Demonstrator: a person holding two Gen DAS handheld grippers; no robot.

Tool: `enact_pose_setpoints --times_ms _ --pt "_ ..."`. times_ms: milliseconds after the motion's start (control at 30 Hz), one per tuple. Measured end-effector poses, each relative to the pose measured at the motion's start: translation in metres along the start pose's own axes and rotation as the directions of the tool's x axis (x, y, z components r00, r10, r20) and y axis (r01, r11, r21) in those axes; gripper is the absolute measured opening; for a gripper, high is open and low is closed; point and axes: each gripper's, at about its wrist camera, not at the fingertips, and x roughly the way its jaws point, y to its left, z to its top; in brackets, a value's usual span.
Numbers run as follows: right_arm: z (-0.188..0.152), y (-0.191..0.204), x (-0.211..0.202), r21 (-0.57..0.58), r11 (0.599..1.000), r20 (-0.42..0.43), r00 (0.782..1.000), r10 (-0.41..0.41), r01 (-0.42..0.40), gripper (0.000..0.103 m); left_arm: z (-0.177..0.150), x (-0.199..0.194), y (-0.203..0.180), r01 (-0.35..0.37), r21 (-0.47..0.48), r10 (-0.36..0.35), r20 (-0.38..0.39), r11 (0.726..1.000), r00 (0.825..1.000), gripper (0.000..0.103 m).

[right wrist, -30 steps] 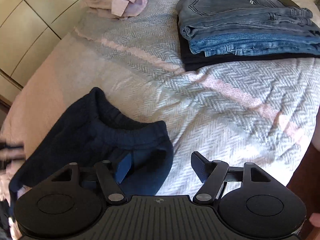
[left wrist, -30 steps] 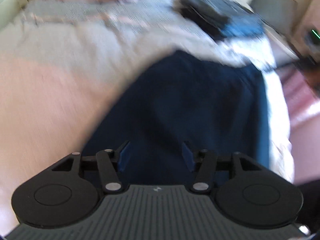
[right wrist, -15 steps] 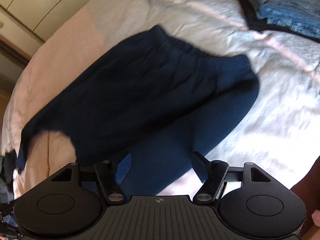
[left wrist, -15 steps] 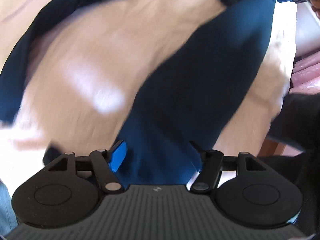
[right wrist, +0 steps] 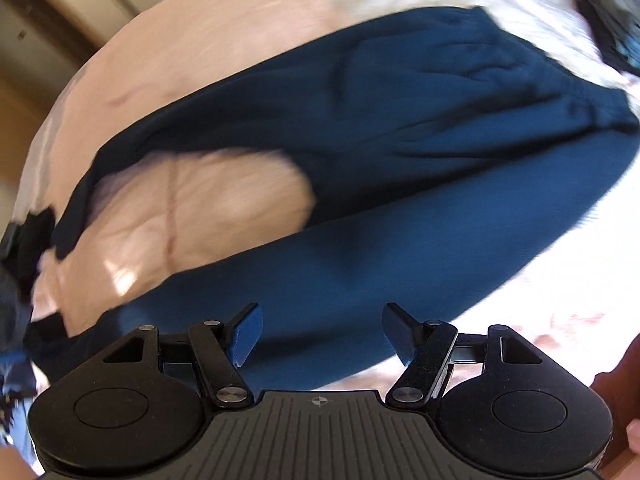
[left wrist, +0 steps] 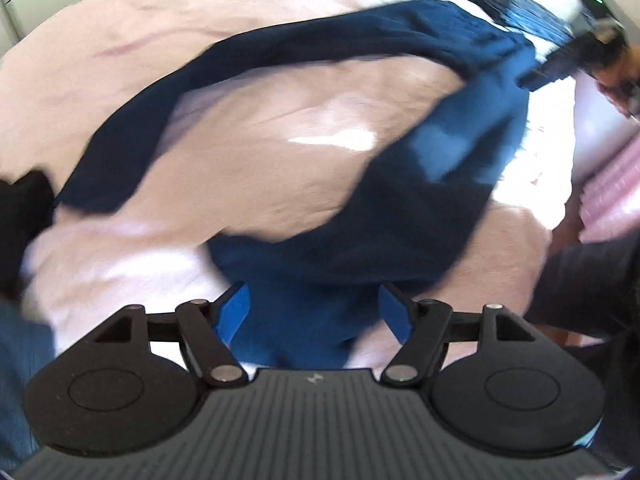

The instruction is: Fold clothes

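Left gripper (left wrist: 314,308), jaws opening, with a leg end of the navy trousers (left wrist: 432,208) lying between the blue pads, not pinched. Right gripper (right wrist: 322,334), jaws wide apart over the other leg (right wrist: 400,264), nothing clamped. Trousers sprawl in a V on the pink bedspread (left wrist: 256,152), bare cover between the legs and toward the bed's rounded far edge. Motion blur smears the folded stack (right wrist: 612,32) at top right; the waistband's far side is indistinct.
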Motion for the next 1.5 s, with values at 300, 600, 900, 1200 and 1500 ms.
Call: enact_pose_setpoints --times_ms 300,600,900,1200,1500 --pt "-0.014 0.031 0.004 -0.089 0.996 -0.062 0.998 -0.020 0.015 0.070 -0.017 0.068 0.040 0.048 -0.243 -0.073 -0.093 0.969 0.993 0.043" --pt "-0.009 0.010 -0.015 -0.081 0.995 -0.046 0.997 -0.069 0.065 0.070 -0.032 -0.040 0.013 -0.133 -0.266 0.117 -0.076 0.955 0.990 0.009" --pt "-0.002 -0.025 -0.008 -0.025 0.996 -0.073 0.994 -0.086 0.085 0.070 -0.085 -0.057 -0.011 -0.251 -0.295 0.154 -0.316 0.922 0.936 0.009" --pt "-0.007 -0.083 0.003 0.154 0.976 -0.082 0.987 -0.141 0.153 0.070 -0.007 0.004 -0.073 -0.081 -0.020 0.079 -0.089 0.996 0.993 0.040" --pt "0.024 -0.161 -0.034 0.296 0.942 0.088 0.978 -0.191 0.158 0.070 0.087 0.076 -0.242 0.139 0.442 -0.184 0.060 0.886 0.981 0.051"
